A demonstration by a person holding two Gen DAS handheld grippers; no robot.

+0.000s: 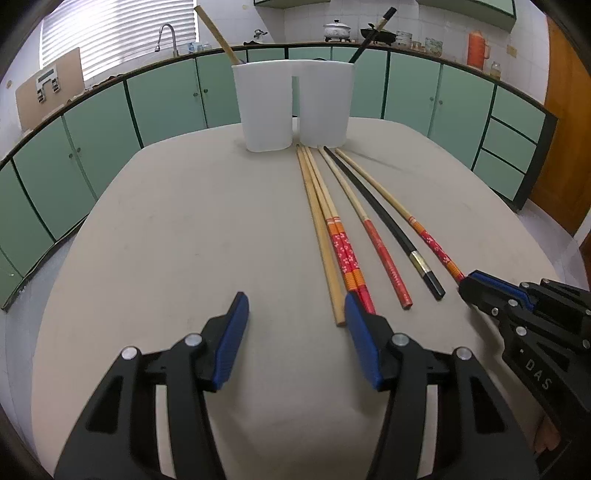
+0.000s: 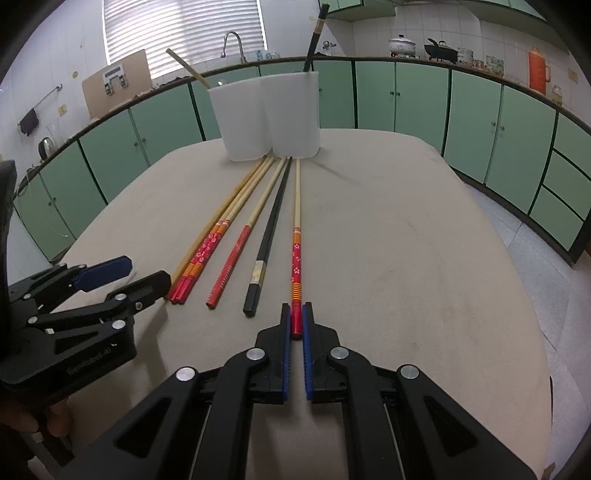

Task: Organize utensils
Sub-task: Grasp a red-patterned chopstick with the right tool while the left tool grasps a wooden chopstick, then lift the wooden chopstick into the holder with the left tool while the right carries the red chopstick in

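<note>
Progress: while two sticks already stand in the white two-cup plastic holder (image 2: 271, 118), six chopsticks lie loose on the beige table (image 2: 388, 258), so by my reading the sorting is barely begun.
Done: a plain bamboo chopstick (image 1: 218, 35) leans out of the holder's left cup and a black chopstick (image 2: 314, 37) stands in its right cup.
Left: all six in the row, tips toward the holder at 12 o'clock, butts toward the cameras at 6.
Chopstick in hand: a pale bamboo stick with a red floral, orange-banded handle (image 2: 296, 258), at the 3 o'clock edge of the row, flat on the table (not yet lifted).
Neighbours: going toward 9 o'clock, a black lacquered chopstick with a metal band (image 2: 267, 240), a bamboo one with a plain red handle (image 2: 236, 254), a touching pair of red floral ones (image 2: 207, 254), then a bare bamboo stick (image 1: 325, 251).
Right gripper (image 2: 296, 317): blue pads pinched on the red butt of that outermost chopstick.
Left gripper (image 1: 295, 306): fingers apart, nothing between them, right pad beside the floral pair's butts.
</note>
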